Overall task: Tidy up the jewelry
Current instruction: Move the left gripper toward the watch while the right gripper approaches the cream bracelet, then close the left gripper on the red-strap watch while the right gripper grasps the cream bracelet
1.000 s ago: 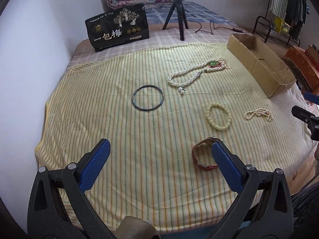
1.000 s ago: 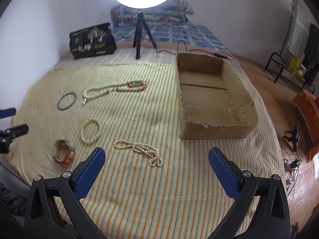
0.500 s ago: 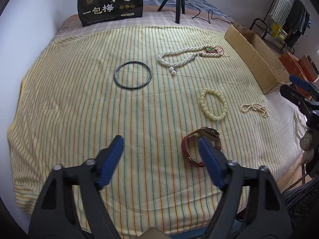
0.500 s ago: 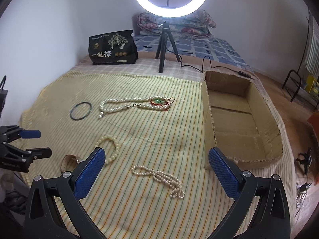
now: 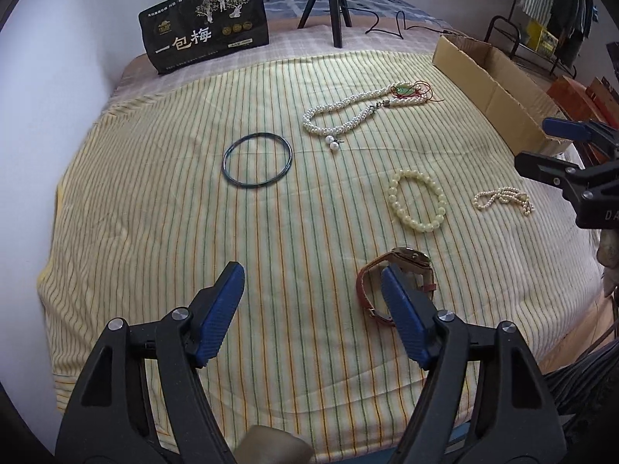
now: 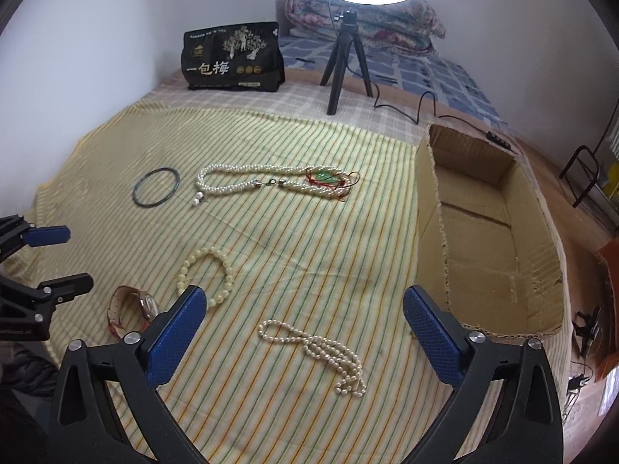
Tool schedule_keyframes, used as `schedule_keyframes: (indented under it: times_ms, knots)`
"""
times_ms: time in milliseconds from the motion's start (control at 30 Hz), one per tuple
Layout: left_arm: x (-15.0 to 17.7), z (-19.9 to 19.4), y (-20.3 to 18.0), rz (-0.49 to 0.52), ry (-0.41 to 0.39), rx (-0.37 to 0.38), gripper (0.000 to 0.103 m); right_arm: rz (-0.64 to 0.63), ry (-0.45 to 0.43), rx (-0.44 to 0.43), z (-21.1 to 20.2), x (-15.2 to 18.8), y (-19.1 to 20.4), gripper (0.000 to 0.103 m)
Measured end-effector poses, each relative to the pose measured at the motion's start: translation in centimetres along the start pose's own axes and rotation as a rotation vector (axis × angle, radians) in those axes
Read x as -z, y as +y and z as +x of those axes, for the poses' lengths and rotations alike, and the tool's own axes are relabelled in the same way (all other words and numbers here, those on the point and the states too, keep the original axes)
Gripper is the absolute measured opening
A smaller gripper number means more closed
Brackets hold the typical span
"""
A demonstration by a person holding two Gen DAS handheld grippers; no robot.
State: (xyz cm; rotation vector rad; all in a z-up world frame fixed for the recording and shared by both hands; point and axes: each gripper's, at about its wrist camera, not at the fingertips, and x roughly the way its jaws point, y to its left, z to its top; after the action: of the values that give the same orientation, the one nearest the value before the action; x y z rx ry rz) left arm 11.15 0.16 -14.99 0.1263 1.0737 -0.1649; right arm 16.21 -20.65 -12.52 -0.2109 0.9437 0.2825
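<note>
Now both grippers hang over a striped cloth [image 5: 154,232] with nothing between their fingers. The left gripper [image 5: 313,297] stands partly open, having narrowed a moment ago, and its right finger sits in front of a brown-strapped watch [image 5: 406,263] without pressing on it. The right gripper [image 6: 301,321] is wide open, its jaws having just closed a little, and a thin pearl strand [image 6: 313,352] lies on the cloth between and ahead of its fingers, untouched. Farther out lie a pale bead bracelet [image 5: 418,203], a dark bangle [image 5: 257,162] and a thick pearl necklace [image 5: 348,116] with a green pendant. A cardboard box [image 6: 429,239] sits open along the cloth's right edge, holding no jewelry.
</note>
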Motion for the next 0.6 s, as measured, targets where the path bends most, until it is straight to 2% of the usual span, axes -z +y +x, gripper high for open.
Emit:
schedule_keyframes:
  times_ms: [133, 200, 267, 333, 367, 433, 533, 600]
  knots:
    - [0.1, 0.4, 0.6, -0.030, 0.032, 0.040, 0.075, -0.009, 0.027, -0.044, 0.6, -0.3, 0.5, 0.094]
    - [0.2, 0.4, 0.9, -0.050, 0.040, 0.077, 0.065, -0.016, 0.047, -0.071, 1.1, -0.5, 0.8, 0.092]
    - [0.3, 0.8, 1.2, -0.080, 0.067, 0.125, 0.060, -0.023, 0.068, -0.090, 1.8, -0.7, 1.2, 0.079]
    - [0.4, 1.6, 1.4, -0.124, 0.119, 0.205, 0.059, -0.025, 0.099, -0.122, 2.7, -0.9, 1.5, 0.062]
    - [0.6, 1.9, 1.4, -0.140, 0.141, 0.233, 0.058, -0.022, 0.112, -0.134, 3.1, -1.0, 1.6, 0.058]
    - [0.9, 2.6, 1.3, -0.166, 0.176, 0.270, 0.049, -0.015, 0.142, -0.172, 4.0, -1.1, 1.8, 0.044]
    - [1.1, 3.2, 1.1, -0.172, 0.197, 0.280, 0.046, -0.018, 0.182, -0.213, 5.2, -1.2, 2.6, 0.041]
    - [1.2, 3.6, 1.1, -0.188, 0.210, 0.289, 0.041, -0.032, 0.204, -0.219, 6.0, -1.3, 3.2, 0.038]
